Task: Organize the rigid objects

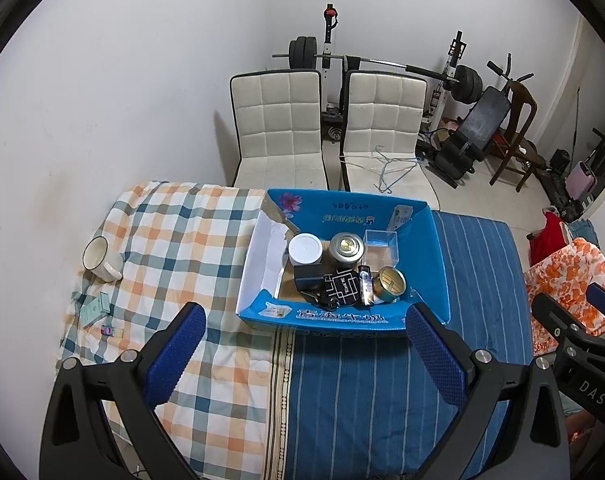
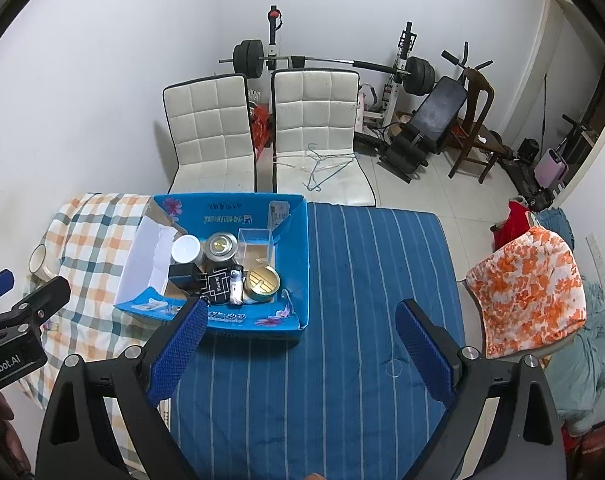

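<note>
While both sets of jaws stand spread and empty, the left gripper hangs above the cloth with the blue box just past its fingertips; the right gripper has that box ahead-left; farther left sits a mug

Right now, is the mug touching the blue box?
Apart. In the left wrist view, the mug sits near the checked cloth's left edge, and a wide stretch of bare cloth lies between it and the blue box.
</note>
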`<state>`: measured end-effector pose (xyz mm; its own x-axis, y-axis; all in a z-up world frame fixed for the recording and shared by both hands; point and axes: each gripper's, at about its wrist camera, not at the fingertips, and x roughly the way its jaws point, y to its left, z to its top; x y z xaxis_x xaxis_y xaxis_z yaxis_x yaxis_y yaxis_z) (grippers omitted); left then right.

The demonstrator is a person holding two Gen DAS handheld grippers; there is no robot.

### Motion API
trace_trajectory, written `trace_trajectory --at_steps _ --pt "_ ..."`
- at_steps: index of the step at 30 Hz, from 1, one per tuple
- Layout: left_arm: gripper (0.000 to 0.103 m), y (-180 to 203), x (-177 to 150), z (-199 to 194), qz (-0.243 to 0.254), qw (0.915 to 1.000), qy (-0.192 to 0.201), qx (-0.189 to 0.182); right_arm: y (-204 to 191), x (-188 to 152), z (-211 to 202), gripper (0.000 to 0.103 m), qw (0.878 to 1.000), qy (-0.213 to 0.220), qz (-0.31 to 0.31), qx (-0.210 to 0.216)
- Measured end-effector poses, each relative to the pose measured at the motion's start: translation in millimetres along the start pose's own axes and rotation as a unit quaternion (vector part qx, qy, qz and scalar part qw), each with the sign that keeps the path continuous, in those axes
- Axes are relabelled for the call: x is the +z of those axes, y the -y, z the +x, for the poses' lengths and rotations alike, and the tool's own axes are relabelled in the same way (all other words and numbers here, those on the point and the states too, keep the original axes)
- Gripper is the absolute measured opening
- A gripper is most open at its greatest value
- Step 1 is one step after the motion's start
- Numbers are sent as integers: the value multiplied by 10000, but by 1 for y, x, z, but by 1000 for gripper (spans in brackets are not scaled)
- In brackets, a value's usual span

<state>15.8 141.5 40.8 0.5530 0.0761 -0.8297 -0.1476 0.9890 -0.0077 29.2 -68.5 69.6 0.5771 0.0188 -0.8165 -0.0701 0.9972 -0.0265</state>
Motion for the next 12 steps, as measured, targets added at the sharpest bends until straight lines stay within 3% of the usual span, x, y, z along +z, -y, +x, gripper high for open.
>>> trace_trajectory --at_steps 12 --pt "102 4 8 -9 42 9995 303 -51 -1 5 -14 97 9998 179 -4 -33"
